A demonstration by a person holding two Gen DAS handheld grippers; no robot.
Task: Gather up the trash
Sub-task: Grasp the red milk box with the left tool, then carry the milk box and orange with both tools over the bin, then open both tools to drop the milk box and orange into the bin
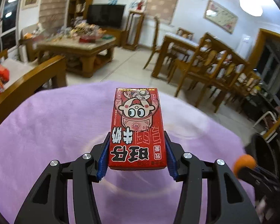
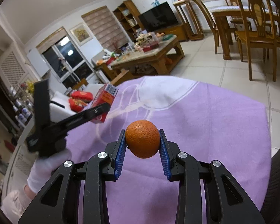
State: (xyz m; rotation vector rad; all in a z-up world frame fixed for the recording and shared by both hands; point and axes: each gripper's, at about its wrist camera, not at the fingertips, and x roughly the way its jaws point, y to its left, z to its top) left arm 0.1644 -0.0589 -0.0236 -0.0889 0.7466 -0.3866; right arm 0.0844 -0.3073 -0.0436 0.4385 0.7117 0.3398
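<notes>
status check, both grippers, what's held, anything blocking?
Left gripper shut on red milk carton, lifted over the purple cloth. Right gripper shut on orange, also lifted. Nothing between the two; no bin in view.

Glossy printed carton (image 1: 137,128), dimpled matt orange (image 2: 142,139), soft purple cloth (image 2: 205,123).

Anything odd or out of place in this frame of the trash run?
One thing: the right gripper is shut on a whole, unpeeled orange, which hardly looks like trash. The left gripper holds a red milk carton upside down over the purple cloth. No spills.
</notes>
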